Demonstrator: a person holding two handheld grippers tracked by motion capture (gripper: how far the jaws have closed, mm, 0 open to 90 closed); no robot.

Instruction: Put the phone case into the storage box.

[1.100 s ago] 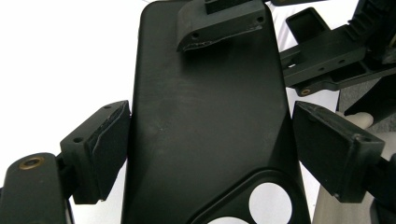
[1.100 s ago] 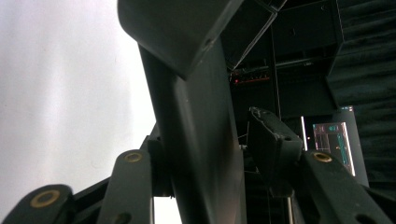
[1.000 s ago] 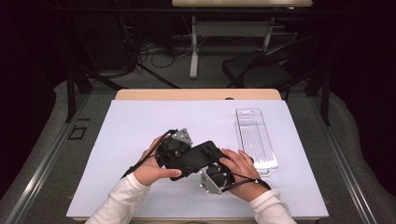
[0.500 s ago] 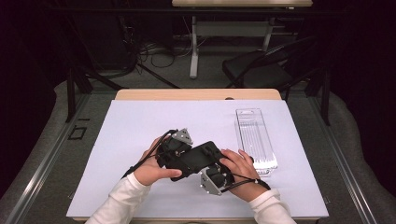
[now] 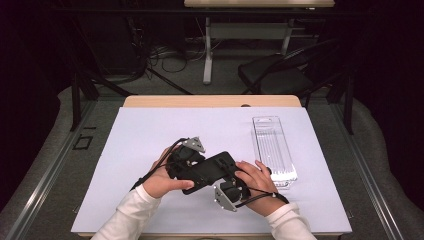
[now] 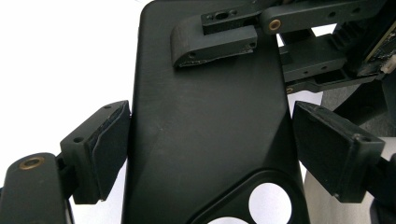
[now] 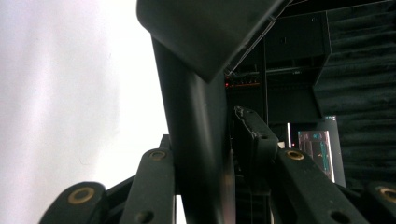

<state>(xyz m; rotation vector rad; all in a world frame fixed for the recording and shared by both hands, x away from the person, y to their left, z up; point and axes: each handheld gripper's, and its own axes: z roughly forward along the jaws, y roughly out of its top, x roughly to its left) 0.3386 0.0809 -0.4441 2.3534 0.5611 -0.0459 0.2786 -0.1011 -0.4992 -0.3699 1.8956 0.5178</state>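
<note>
A black phone case (image 5: 207,172) is held above the white table between both grippers, near the front middle. My left gripper (image 5: 192,165) straddles the case (image 6: 205,116) across its width, and its pads (image 6: 109,144) sit against the long edges near the camera cutout. My right gripper (image 5: 227,187) comes from the other end. One of its fingers (image 6: 215,44) lies flat on the case's back. In the right gripper view the case (image 7: 196,116) stands edge-on, pinched between the jaws of the right gripper (image 7: 210,140).
A clear plastic tray (image 5: 274,150) lies on the white sheet (image 5: 150,130) just right of the hands. Black cables trail from the left gripper toward the front edge. A dark chair (image 5: 280,75) and a desk frame stand beyond the table.
</note>
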